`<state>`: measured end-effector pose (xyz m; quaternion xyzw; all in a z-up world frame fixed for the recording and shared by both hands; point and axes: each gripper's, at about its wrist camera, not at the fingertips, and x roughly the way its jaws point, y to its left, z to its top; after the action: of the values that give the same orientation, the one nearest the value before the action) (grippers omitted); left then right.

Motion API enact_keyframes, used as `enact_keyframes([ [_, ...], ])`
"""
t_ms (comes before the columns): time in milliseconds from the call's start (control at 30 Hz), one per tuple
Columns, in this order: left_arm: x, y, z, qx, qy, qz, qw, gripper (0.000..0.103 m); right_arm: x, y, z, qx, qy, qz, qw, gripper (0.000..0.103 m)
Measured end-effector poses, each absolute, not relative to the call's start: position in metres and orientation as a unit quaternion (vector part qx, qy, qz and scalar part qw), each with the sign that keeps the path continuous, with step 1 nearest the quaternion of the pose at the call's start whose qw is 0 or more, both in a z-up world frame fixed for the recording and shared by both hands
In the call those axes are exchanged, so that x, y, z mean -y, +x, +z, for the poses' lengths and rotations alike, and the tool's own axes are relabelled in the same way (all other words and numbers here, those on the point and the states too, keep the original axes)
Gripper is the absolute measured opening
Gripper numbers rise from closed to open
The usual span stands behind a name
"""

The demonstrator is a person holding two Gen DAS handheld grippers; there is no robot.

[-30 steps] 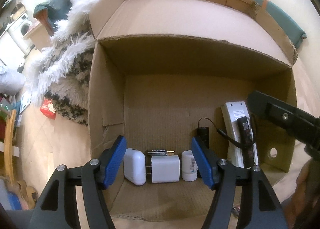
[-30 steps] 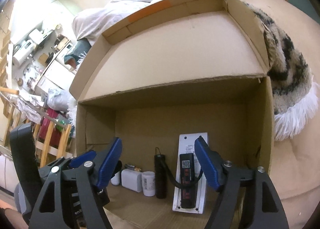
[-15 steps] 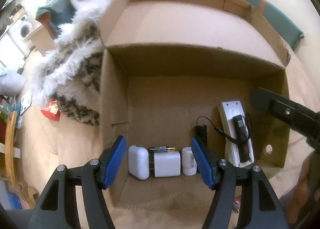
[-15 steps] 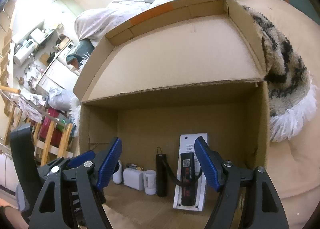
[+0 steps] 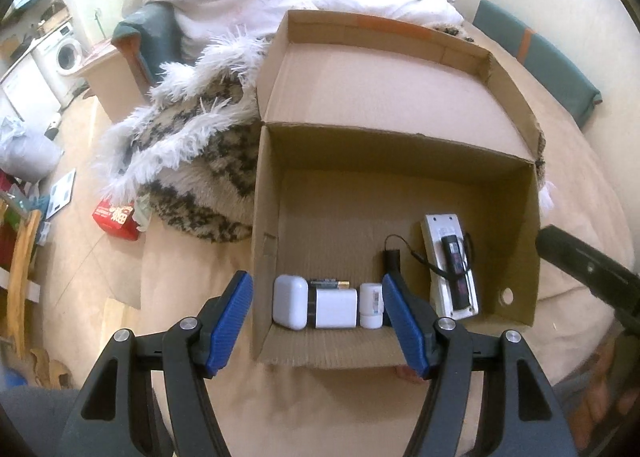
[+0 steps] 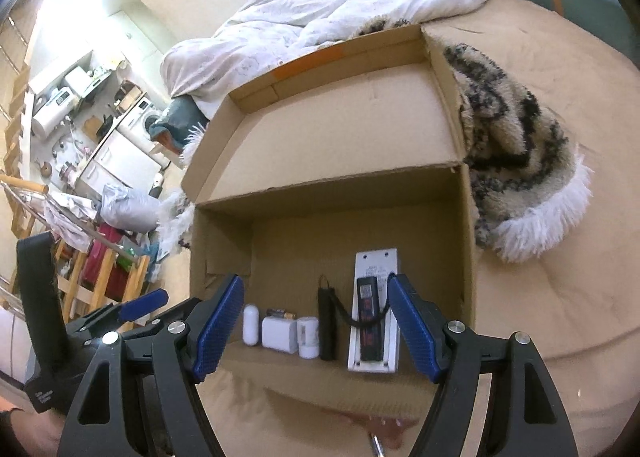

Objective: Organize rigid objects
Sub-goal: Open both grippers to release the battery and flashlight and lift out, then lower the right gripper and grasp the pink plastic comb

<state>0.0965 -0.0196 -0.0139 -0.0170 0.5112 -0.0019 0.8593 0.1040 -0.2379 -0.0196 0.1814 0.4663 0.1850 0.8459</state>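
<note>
Cardboard box (image 5: 400,145) sits on a beige bed, lid folded back. Along its near wall, L to R: white case (image 5: 290,306), white charger (image 5: 335,308) w/ a battery (image 5: 329,283) just behind it, small white bottle (image 5: 371,305), black stick (image 6: 326,323), then white remote (image 5: 450,265) w/ a black device (image 5: 455,271) lying on top. Left gripper (image 5: 318,323) & right gripper (image 6: 316,333) both hang above the box, jaws apart, nothing between them. Furry blanket (image 6: 516,161) lies beside the box.

Open cardboard box (image 6: 466,257) on the bed holds a white remote (image 6: 376,357), black stick (image 6: 326,321), white charger (image 6: 278,333); right gripper (image 6: 316,331) open above, empty
</note>
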Motion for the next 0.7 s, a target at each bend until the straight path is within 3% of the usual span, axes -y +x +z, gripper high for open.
enact_keyframes([
  [400,0.013,0.053,-0.038,-0.533,-0.042,-0.006,0.845,0.064,0.247,0.05,-0.03,-0.492,0.187,0.186,0.83,0.079],
  [700,0.006,0.041,-0.065,-0.546,-0.045,0.008,0.836,0.064,0.26,0.029,-0.077,-0.552,0.244,0.197,0.772,0.079],
])
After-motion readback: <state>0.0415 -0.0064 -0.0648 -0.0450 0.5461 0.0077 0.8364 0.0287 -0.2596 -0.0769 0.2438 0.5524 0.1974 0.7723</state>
